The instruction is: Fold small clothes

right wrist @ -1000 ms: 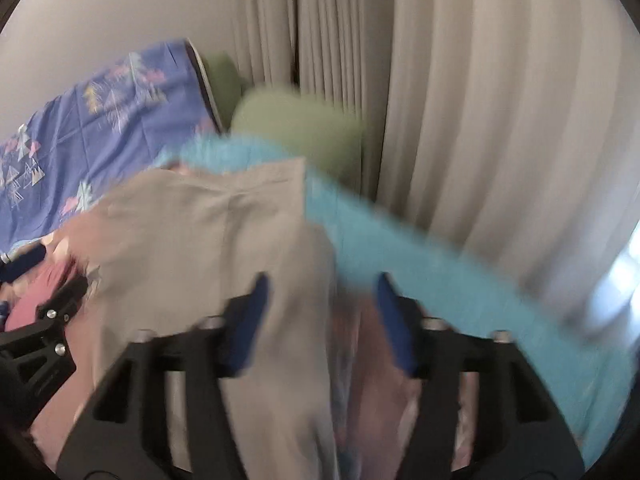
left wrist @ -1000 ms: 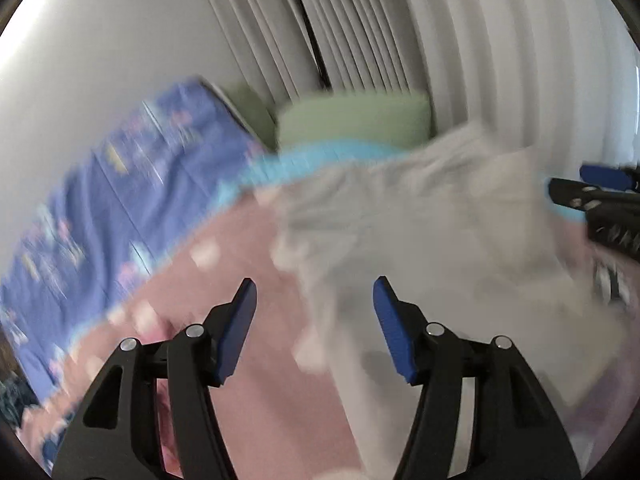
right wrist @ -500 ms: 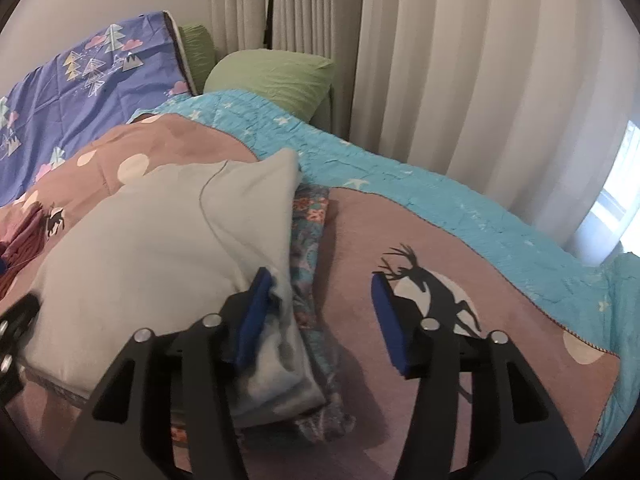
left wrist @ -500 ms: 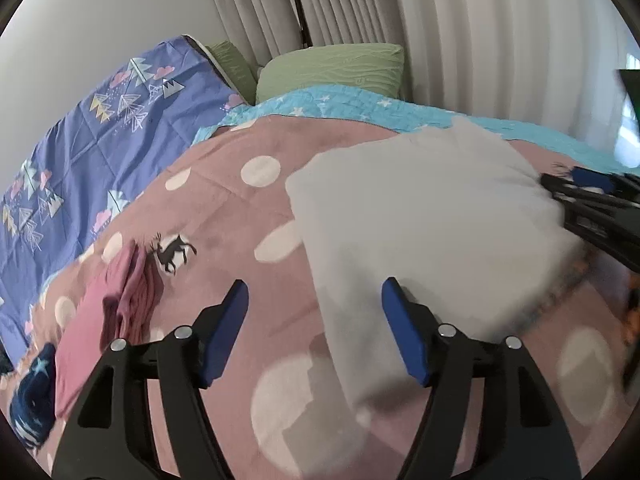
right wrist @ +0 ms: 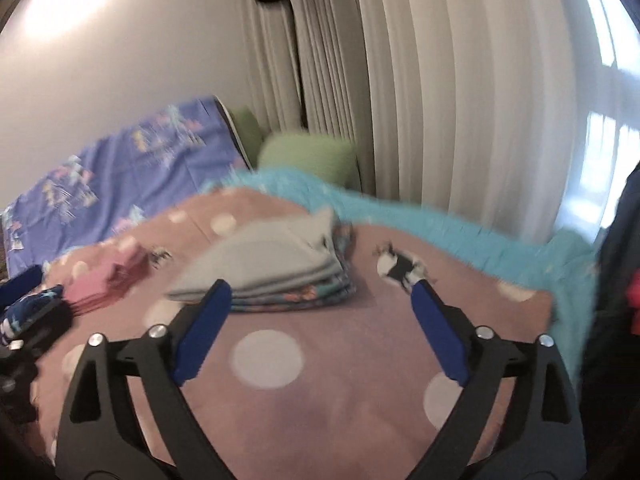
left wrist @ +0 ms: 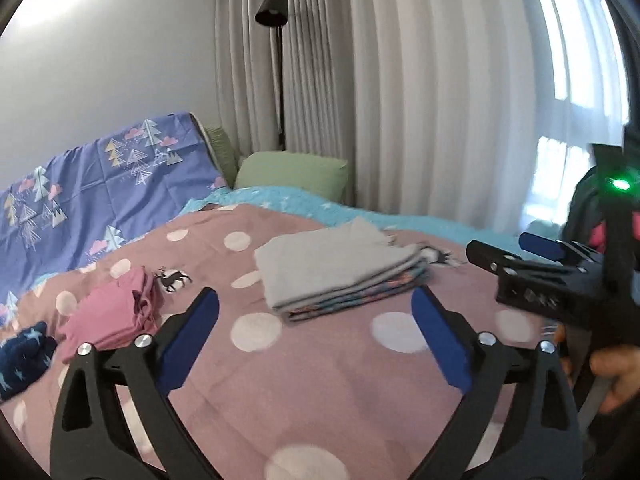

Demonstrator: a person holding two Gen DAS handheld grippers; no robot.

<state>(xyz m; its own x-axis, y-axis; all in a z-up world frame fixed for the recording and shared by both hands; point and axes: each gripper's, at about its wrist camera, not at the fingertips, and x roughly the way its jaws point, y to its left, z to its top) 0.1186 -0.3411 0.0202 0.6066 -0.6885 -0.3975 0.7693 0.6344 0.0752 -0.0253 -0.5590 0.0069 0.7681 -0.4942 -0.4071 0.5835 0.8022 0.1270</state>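
Now I am holding both grippers, left [left wrist: 314, 334] and right [right wrist: 320, 330], jaws just opening wide, empty, below the folded grey garment [left wrist: 332, 268] at frame centre.

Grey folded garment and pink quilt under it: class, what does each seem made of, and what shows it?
Grey folded garment: probably soft matte knit cotton; it drapes in limp, thin layers without shine. Pink quilt: likely printed woven cotton, matte, with flat white dots and shallow, soft wrinkles.
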